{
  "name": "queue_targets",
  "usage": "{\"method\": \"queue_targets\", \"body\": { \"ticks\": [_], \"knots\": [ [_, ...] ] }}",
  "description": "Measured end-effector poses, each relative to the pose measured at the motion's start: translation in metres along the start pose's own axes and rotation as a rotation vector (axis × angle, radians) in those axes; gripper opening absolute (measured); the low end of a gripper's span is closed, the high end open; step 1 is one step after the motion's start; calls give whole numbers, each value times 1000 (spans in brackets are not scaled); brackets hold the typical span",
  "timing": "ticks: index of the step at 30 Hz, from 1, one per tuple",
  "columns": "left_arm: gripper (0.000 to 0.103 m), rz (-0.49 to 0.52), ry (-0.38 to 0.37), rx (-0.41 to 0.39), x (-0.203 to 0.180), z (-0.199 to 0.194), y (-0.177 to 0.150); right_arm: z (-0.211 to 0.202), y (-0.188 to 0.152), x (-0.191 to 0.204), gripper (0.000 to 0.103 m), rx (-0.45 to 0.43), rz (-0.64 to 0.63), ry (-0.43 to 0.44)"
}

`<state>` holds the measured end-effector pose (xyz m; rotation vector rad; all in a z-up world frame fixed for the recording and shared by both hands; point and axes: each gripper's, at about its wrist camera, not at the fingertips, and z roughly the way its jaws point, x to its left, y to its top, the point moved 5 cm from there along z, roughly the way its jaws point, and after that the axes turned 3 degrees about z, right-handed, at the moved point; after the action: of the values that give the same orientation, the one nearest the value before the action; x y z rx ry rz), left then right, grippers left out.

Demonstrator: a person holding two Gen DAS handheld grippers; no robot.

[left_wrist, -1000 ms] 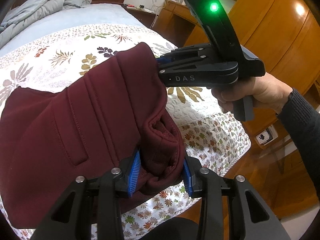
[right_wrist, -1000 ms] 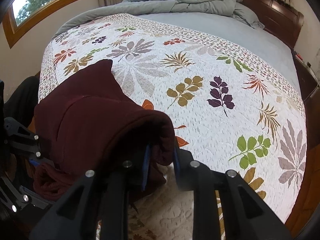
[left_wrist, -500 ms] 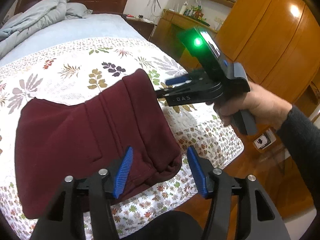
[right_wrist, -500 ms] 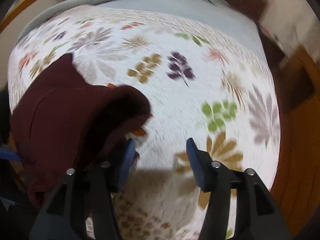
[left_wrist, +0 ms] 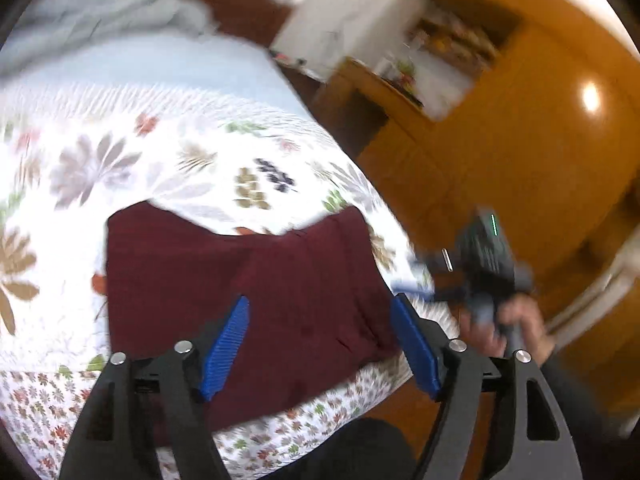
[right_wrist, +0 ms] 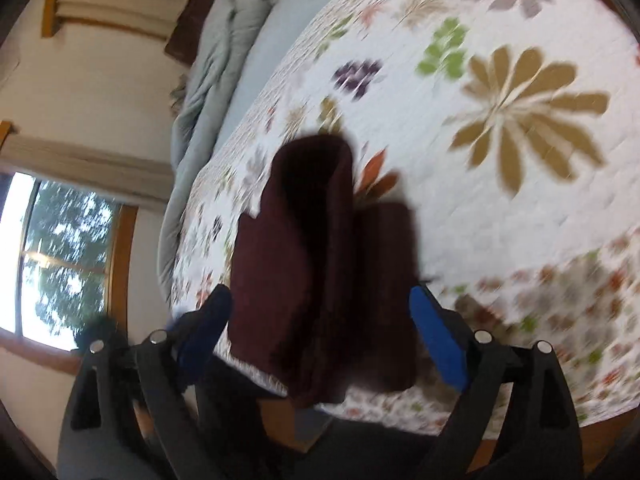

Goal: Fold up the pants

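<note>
The maroon pants (left_wrist: pixel 248 288) lie folded in a flat block at the near edge of the floral bedspread (left_wrist: pixel 120 160). They also show in the right wrist view (right_wrist: pixel 316 264). My left gripper (left_wrist: pixel 320 344) is open and empty, pulled back above the pants. My right gripper (right_wrist: pixel 320 328) is open and empty, pulled back from the bed edge; it also shows in the left wrist view (left_wrist: pixel 476 264), held in a hand to the right of the bed. Both views are motion-blurred.
A grey duvet (right_wrist: pixel 216 60) is bunched at the head of the bed. A wooden wardrobe (left_wrist: pixel 540 128) and a desk (left_wrist: pixel 360 96) stand to the right of the bed. A window (right_wrist: pixel 60 256) is on the far side. The bed edge drops to a wooden floor (left_wrist: pixel 420 412).
Both grippers opened and let go of the pants, which dropped flat onto the bedspread. Both then drew back from the bed, the right one swinging away to the right.
</note>
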<state>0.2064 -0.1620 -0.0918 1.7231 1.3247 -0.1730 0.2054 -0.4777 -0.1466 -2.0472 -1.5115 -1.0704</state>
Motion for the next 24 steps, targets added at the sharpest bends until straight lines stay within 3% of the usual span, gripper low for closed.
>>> {"method": "queue_targets", "body": {
  "ticks": [4, 6, 8, 11, 12, 13, 15, 19, 21, 23, 24],
  "knots": [
    [74, -96, -51, 49, 58, 8, 24, 27, -15, 4, 90, 54, -18, -24],
    [74, -131, -115, 52, 77, 14, 32, 37, -18, 6, 90, 74, -5, 15],
    [74, -182, -195, 72, 91, 26, 36, 44, -21, 10, 90, 78, -4, 37],
    [74, -211, -219, 117, 103, 47, 30, 57, -19, 8, 91, 106, 0, 38],
    [74, -213, -202, 123, 109, 54, 27, 63, -21, 11, 77, 123, -14, 48],
    [74, -219, -200, 126, 114, 60, 24, 66, -22, 13, 42, 135, -24, 53],
    [74, -259, -210, 100, 126, 62, 21, 75, -20, 22, 27, 153, -54, 12],
    [74, -329, -249, 50, 140, 58, 13, 60, -21, 89, 19, 89, -259, 11],
    [74, -320, -248, 36, 140, 57, 10, 48, -34, 105, 19, 56, -371, -40],
    [74, -315, -266, 20, 138, 58, 6, 44, -42, 82, 18, 31, -363, -92],
    [74, -320, -288, 15, 135, 60, 4, 48, -43, 49, 19, 20, -293, -145]
  ]
}}
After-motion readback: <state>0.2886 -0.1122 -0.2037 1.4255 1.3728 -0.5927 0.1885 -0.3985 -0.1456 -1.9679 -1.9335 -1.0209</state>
